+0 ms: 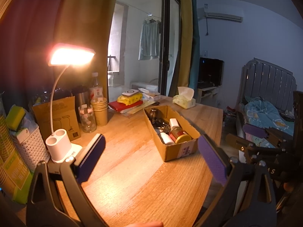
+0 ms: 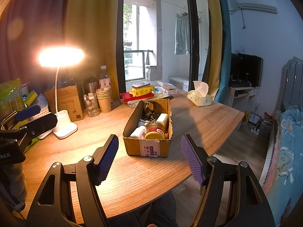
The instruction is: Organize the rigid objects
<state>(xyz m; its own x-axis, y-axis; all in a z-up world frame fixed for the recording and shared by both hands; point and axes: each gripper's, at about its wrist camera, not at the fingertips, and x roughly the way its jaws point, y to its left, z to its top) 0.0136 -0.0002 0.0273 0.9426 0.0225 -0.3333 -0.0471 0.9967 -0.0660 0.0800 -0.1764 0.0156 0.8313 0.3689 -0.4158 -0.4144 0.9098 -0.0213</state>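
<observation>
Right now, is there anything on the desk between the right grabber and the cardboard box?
Nothing: the right wrist view shows bare wooden desk between the open right gripper and the cardboard box.

Right gripper [image 2: 149, 158] hovers over the wooden table [image 2: 208, 117], jaws wide apart, nothing between them. At twelve o'clock, the cardboard box [image 2: 147, 147] holds jars and bottles. Lit desk lamp [image 2: 61, 56] at ten o'clock.
</observation>
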